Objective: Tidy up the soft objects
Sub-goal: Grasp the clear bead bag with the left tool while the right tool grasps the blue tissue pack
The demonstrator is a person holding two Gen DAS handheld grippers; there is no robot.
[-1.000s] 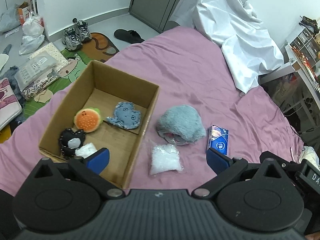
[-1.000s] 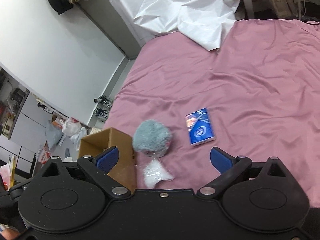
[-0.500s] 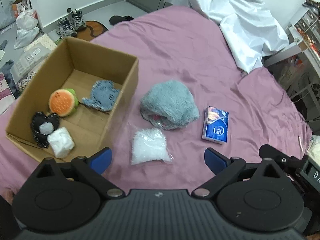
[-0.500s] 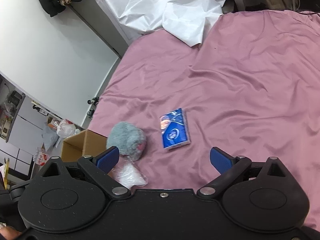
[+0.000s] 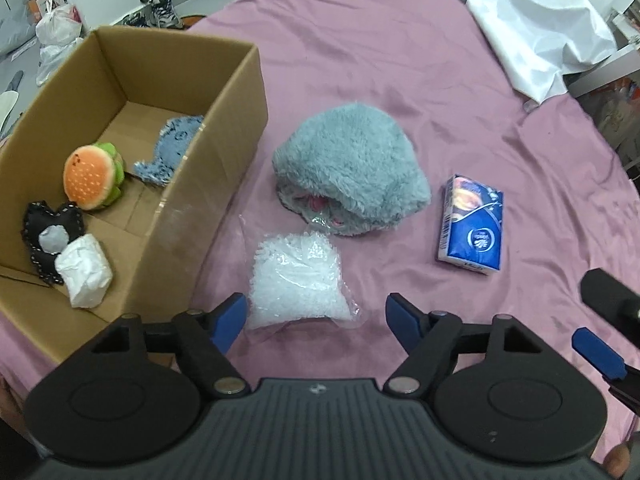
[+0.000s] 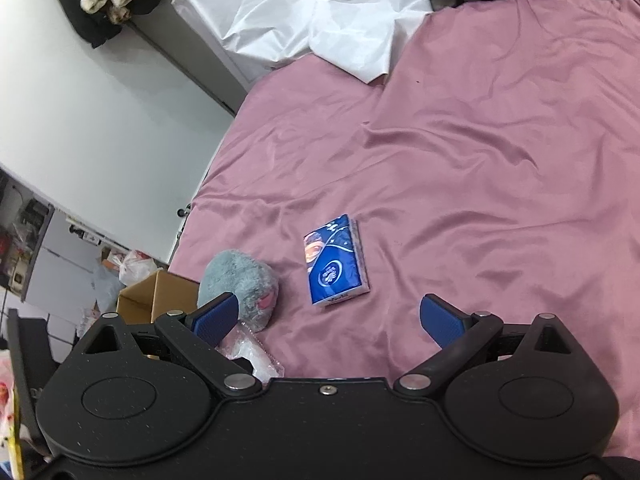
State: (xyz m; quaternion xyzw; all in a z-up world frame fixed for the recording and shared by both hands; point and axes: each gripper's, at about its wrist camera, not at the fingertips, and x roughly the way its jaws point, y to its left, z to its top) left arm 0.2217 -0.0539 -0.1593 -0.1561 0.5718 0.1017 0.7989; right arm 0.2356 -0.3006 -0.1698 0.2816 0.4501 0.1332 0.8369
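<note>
On the pink bed lie a clear bag of white pellets (image 5: 298, 285), a grey fluffy plush (image 5: 352, 170) and a blue tissue pack (image 5: 472, 229). A cardboard box (image 5: 224, 152) at the left holds a burger plush (image 5: 92, 176), a blue-grey plush (image 5: 172, 146), a black heart cushion (image 5: 48, 232) and a white bundle (image 5: 84, 272). My left gripper (image 5: 316, 316) is open and empty, just short of the pellet bag. My right gripper (image 6: 336, 320) is open and empty, near the tissue pack (image 6: 336, 268); the grey plush (image 6: 236, 276) lies behind its left finger.
A crumpled white sheet (image 5: 532, 28) lies at the bed's far right and shows in the right wrist view (image 6: 312, 12). Shoes and bags (image 5: 56, 32) lie on the floor beyond the box. One blue finger of the right gripper shows at the left view's right edge (image 5: 598, 354).
My left gripper has moved forward and down toward the pellet bag, with the box sliding left in view. My right gripper has moved right and closer to the tissue pack. Both stay open.
</note>
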